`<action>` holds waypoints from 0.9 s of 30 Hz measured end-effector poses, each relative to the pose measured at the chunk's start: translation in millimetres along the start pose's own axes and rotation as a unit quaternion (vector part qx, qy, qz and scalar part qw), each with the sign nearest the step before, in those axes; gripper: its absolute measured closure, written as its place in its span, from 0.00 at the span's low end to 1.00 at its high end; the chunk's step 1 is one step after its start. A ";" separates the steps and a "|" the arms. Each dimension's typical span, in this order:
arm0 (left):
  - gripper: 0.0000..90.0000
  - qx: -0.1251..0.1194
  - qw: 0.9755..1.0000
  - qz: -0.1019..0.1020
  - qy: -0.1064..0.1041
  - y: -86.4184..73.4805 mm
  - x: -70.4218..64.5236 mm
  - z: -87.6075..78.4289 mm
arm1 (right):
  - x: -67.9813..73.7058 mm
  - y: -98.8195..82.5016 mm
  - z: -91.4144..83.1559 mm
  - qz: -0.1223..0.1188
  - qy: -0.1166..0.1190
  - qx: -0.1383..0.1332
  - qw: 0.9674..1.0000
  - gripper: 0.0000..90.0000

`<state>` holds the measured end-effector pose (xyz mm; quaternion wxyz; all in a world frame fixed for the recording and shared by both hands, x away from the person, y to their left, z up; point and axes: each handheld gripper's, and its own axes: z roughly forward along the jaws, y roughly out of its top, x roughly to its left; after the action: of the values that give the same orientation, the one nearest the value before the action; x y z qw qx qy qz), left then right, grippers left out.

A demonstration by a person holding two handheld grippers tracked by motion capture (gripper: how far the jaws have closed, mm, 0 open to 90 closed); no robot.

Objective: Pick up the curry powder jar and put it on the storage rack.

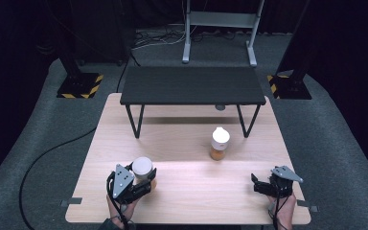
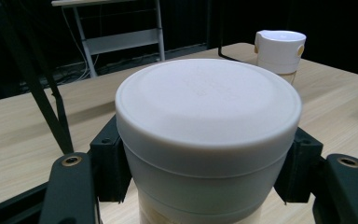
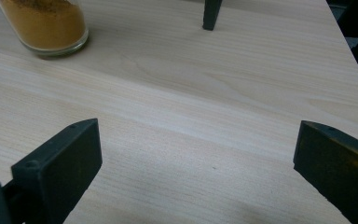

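Here, left gripper [image 1: 141,181] clamping a white-lidded jar [image 1: 143,167] near the wooden table's [image 1: 187,196] front edge, right gripper [image 1: 261,184] hovering wide apart, second jar [image 1: 219,143] standing mid-table, black shelf [image 1: 191,85] behind, grey carpet [image 1: 335,158] surrounding.

Near jar [image 2: 208,135]: base cut off by bottom edge in left gripper view. Far jar [image 3: 46,23]: lid cropped in right gripper view; contents unidentifiable orange powder.

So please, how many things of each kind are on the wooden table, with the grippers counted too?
Jars with white lids: 2, one in the left gripper, one standing free
Black shelf stand: 1
Grippers: 2, left, right
Total: 5
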<state>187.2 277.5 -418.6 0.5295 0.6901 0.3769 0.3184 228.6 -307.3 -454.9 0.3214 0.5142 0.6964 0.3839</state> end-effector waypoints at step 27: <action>0.37 0.000 1.000 0.008 -0.030 33.3 23.7 22.2 | -2.8 -0.6 -0.2 0.011 0.002 -0.001 1.000 0.00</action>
<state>224.0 281.7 -390.6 0.5377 0.7023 0.3557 0.3020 228.9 -310.2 -455.2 0.3164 0.5206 0.6908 0.3894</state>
